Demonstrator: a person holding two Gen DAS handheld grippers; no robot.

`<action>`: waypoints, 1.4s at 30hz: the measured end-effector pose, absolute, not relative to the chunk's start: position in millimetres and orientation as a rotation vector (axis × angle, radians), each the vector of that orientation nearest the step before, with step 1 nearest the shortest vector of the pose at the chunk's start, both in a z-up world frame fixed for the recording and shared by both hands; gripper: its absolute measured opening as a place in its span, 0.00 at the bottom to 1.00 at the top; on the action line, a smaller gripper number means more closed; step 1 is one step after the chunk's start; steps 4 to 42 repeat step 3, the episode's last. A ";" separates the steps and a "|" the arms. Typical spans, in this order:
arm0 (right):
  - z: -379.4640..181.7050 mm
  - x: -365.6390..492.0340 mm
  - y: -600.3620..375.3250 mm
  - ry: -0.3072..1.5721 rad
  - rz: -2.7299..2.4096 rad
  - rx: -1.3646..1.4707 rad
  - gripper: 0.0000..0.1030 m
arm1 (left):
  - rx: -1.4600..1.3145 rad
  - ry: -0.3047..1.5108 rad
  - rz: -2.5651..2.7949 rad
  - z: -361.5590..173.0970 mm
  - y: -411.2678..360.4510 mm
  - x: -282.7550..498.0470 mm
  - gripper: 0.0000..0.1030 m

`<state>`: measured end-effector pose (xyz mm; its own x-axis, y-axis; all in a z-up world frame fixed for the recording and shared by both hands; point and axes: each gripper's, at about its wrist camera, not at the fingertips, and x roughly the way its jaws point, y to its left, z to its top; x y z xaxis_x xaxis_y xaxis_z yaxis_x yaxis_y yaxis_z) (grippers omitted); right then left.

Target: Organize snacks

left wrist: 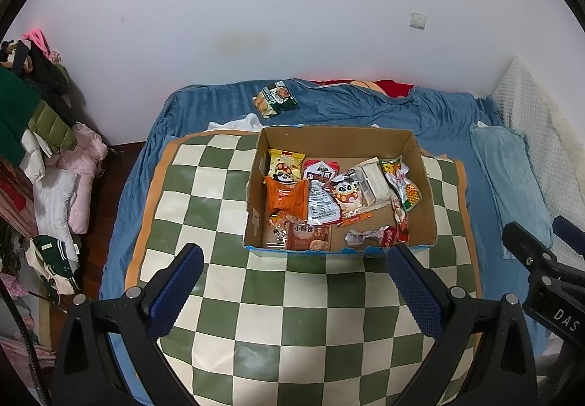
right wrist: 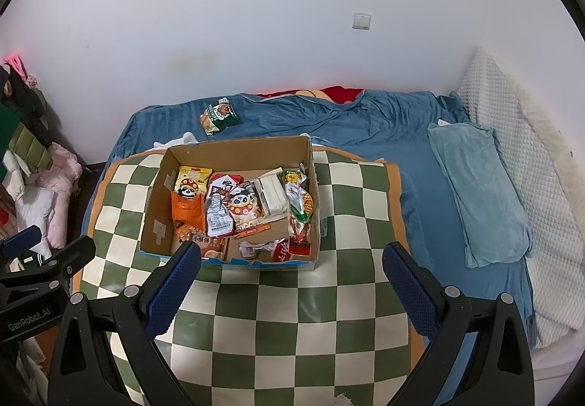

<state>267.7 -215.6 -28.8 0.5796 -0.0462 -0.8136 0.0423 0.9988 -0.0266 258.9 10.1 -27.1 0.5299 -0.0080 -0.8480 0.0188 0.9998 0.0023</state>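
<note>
"DAS" on right gripper (left wrist: 541,261) body, "GenRobot.AI" on left gripper (right wrist: 44,249) body, "小酥饼" on red snack packet (left wrist: 309,238)

A green-and-cream checkered mat (left wrist: 256,296) lies on blue bedding (right wrist: 365,121), a folded towel (right wrist: 479,194) beside it.

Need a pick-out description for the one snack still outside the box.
Start at the cardboard box on the checkered mat. Look past its far wall to the blue blanket near the white wall. The green-and-white snack bag lies there alone; every other packet sits inside the box.
</note>
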 end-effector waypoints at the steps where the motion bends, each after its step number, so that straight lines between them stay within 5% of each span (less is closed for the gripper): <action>1: -28.4 268.0 -214.9 0.951 -0.052 -0.005 0.98 | 0.012 1.012 -0.016 -27.0 10.3 259.0 1.00; 42: -28.2 268.2 -214.8 0.951 -0.050 -0.005 0.98 | 0.009 1.013 -0.022 -27.2 10.4 258.1 1.00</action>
